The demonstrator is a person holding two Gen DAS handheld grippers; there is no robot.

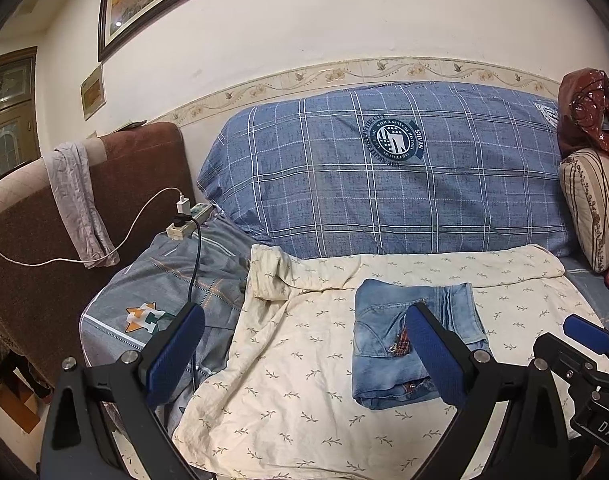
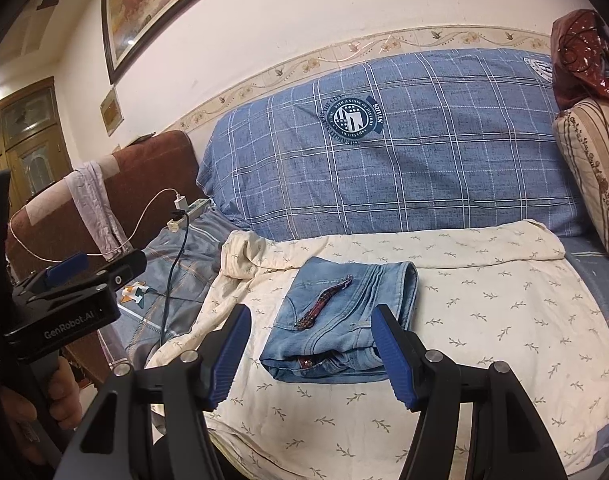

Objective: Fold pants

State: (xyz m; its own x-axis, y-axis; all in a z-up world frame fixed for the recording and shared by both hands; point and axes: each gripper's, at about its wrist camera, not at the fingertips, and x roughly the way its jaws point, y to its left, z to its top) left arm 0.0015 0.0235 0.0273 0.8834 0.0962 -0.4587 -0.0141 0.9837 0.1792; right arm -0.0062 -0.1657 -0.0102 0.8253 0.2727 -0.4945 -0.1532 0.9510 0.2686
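Note:
The blue denim pants (image 2: 344, 320) lie folded into a compact rectangle on a cream leaf-print sheet (image 2: 484, 320) on the sofa seat. A red patterned strip shows on top of them. They also show in the left wrist view (image 1: 388, 344). My left gripper (image 1: 300, 356) is open and empty, held above the sheet just left of the pants. My right gripper (image 2: 310, 354) is open and empty, hovering near the pants' front edge. The right gripper also shows at the right edge of the left wrist view (image 1: 584, 344).
A blue plaid cushion (image 2: 384, 168) forms the sofa back. A striped pillow (image 2: 592, 168) and a red bag (image 2: 584, 52) sit at right. A power strip (image 1: 188, 220) with cables lies on grey bedding (image 1: 164, 280) at left, beside a brown armchair (image 1: 32, 240) draped with a cloth.

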